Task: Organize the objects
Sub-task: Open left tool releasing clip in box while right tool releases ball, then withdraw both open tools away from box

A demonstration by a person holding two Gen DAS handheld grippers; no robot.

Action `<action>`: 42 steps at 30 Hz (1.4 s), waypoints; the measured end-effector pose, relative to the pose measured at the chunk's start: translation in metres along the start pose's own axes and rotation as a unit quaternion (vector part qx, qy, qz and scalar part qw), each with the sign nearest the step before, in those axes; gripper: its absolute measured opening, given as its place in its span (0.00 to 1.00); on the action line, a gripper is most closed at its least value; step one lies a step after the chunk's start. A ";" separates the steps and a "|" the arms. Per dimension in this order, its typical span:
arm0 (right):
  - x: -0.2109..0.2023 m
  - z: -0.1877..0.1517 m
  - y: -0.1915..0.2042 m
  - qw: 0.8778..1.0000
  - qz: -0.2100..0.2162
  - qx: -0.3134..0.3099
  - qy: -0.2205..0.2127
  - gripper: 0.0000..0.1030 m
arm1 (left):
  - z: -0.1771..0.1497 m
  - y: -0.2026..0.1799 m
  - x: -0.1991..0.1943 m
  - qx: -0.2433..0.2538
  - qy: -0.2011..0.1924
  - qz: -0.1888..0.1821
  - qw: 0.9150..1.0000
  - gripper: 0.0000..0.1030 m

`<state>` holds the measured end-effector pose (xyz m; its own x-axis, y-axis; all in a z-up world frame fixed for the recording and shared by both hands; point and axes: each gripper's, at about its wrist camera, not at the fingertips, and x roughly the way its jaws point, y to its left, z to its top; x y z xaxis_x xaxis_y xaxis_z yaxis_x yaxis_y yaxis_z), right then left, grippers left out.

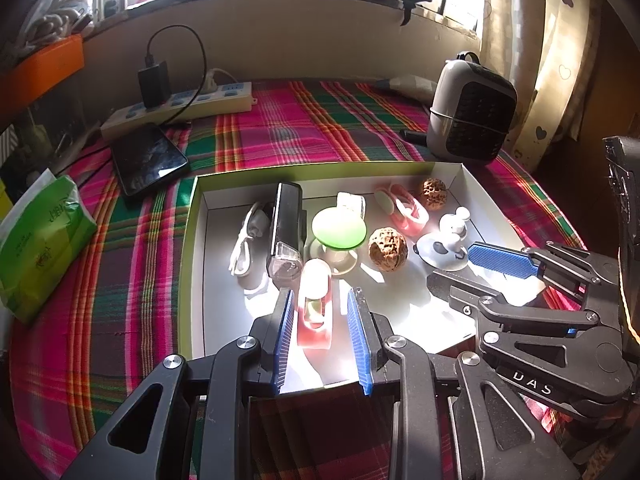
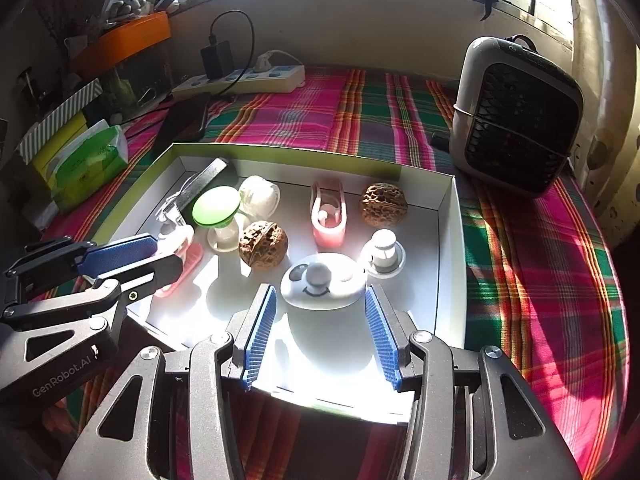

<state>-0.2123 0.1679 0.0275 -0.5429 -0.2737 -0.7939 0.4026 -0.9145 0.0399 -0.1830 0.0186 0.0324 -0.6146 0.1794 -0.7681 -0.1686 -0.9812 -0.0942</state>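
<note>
Left wrist view: the left gripper hangs over the near edge of the white box, its blue pads spread apart and holding nothing. Between the fingers, apart from both pads, lies a pink clip; its long axis runs straight away from the fingers, rounded pale end farthest. It looks like light, hard, smooth plastic, likely to skid in the box, so the fingers should close across its narrow sides near the middle. Beyond the fingertips stand a green-topped suction holder, a black bike light to its left and a walnut to the right.

Right wrist view: the right gripper is likewise spread wide and empty. Just past its fingertips, centred between them, sits a white round panda-face holder, knob upward, with no clear long axis; rigid and light by my estimate, best taken by the knob or across the rim. A second walnut lies farther off, right of a second pink clip.
</note>
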 end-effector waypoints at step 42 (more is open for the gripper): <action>-0.054 -0.063 0.021 0.998 -0.033 0.030 -0.038 0.47 | -0.068 -0.021 -0.043 -0.017 -0.011 0.069 0.997 0.25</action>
<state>-0.1287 0.1822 0.0328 -0.6217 -0.2310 -0.7484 0.3201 -0.9470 0.0265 -0.1009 0.0268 0.0246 -0.6468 0.0445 -0.7614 -0.0561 -0.9984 -0.0107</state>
